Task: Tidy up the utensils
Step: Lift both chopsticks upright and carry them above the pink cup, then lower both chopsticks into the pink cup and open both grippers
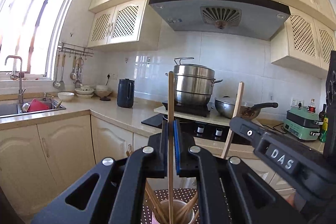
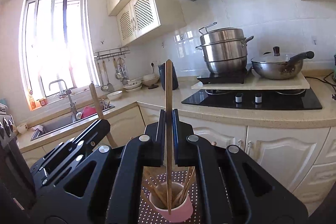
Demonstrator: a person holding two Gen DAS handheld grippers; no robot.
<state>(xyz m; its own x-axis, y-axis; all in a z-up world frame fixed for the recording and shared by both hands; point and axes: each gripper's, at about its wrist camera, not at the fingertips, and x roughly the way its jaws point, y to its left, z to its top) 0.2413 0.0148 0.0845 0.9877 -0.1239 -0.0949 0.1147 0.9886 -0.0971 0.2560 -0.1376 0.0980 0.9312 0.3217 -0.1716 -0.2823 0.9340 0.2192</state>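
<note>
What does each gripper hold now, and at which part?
Each holds one chopstick upright, pinched around mid-length: the left gripper its chopstick, the right gripper its chopstick. Lower ends hang over the pink cup.

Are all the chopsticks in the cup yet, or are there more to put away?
Nearly. Several chopsticks already stand in the pink cup. In hand: the left gripper pinches one chopstick upright above the cup, and the right gripper pinches another chopstick, whose tip reaches down to the cup. Left: lowering and releasing both. No loose chopsticks show elsewhere in these views.
</note>
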